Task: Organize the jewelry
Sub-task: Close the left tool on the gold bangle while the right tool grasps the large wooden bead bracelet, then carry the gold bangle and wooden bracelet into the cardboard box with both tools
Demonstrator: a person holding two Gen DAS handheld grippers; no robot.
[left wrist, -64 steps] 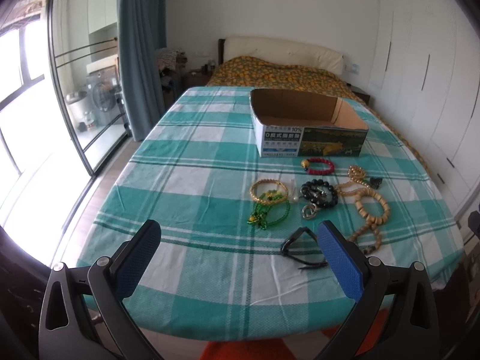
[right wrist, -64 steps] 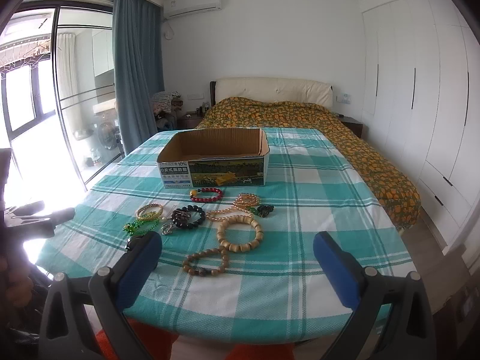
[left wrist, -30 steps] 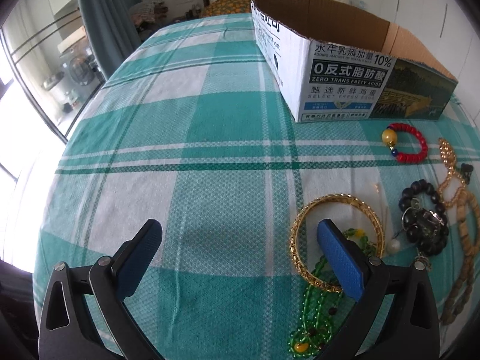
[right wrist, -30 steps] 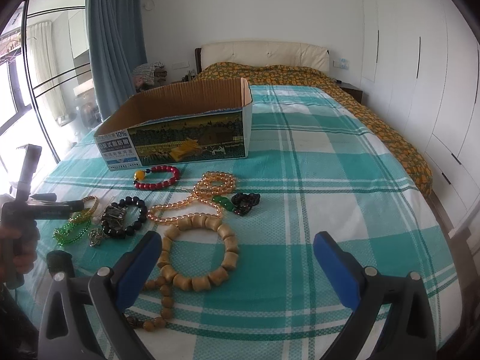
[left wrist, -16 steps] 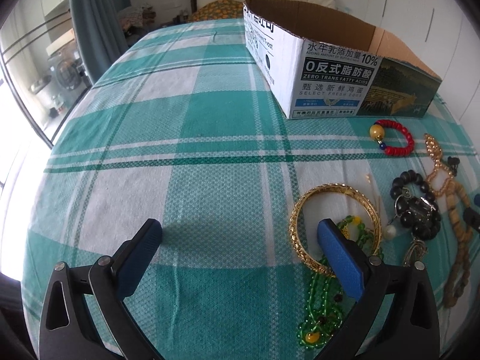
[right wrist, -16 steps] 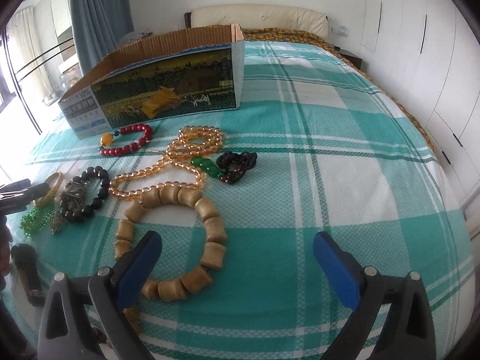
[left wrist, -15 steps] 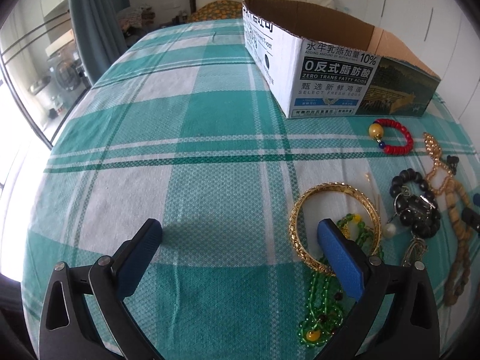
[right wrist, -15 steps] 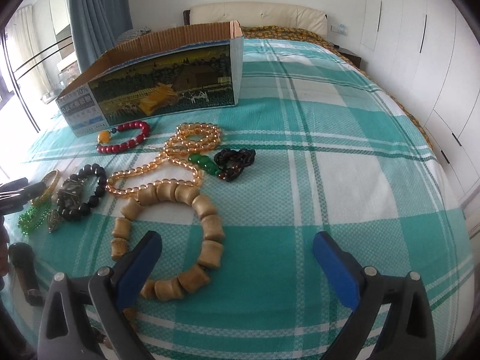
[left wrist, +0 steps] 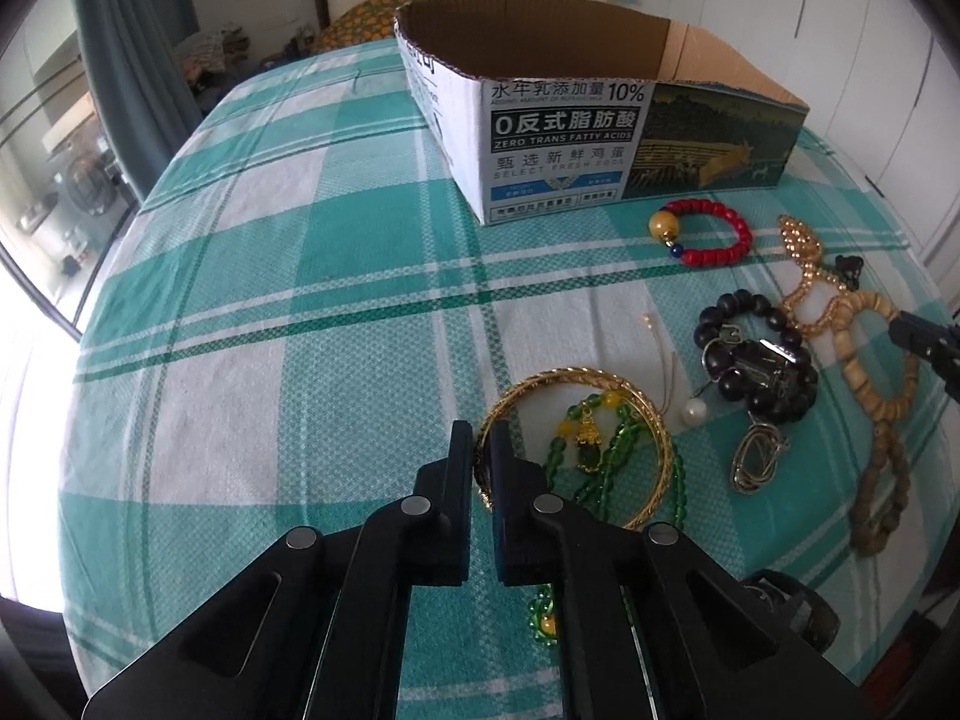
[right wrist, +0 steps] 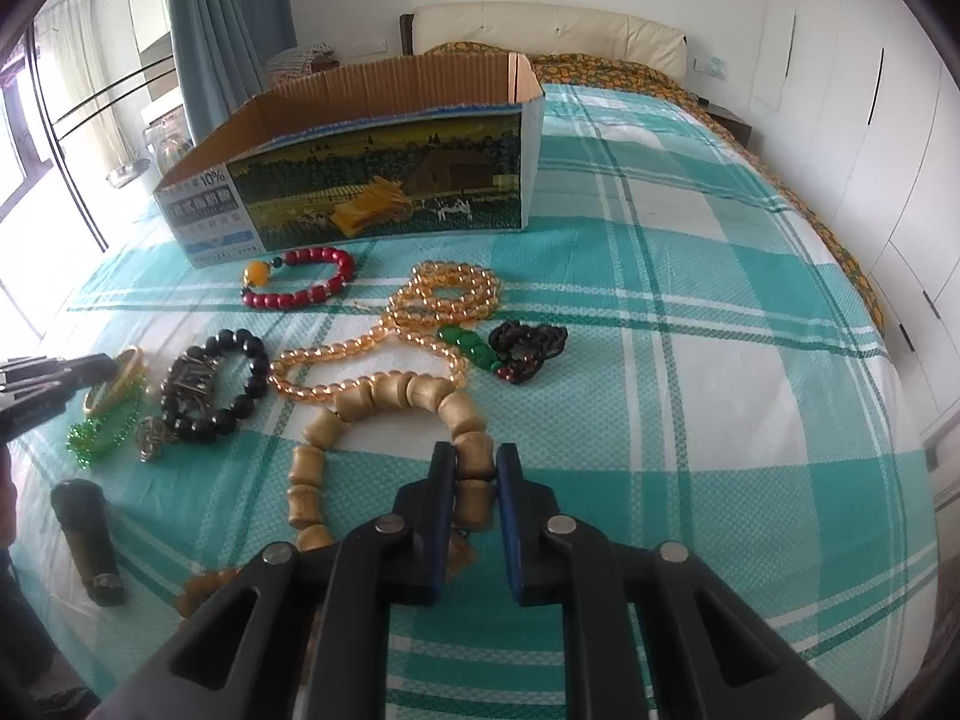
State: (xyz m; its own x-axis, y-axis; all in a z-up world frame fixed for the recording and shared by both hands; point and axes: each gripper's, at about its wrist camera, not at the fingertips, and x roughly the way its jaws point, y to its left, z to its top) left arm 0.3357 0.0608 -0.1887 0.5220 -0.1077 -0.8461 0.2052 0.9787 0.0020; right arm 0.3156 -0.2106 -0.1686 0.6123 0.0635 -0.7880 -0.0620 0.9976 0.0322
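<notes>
We see a shiny gold metal bangle, matt wooden beads, a woven checked cloth and a printed cardboard box.

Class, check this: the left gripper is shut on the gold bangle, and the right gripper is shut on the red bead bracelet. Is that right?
Not quite. The left gripper does pinch the gold bangle, but the right gripper is shut on the wooden bead bracelet. The right wrist view shows the red bead bracelet lying untouched by the box.

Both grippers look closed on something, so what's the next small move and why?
Probably lift both straight up a little, then carry toward the open cardboard box. The left gripper is pinched on the gold bangle's rim, the right gripper on the chunky wooden bead bracelet, and both pieces lie on the teal plaid cloth.
</notes>
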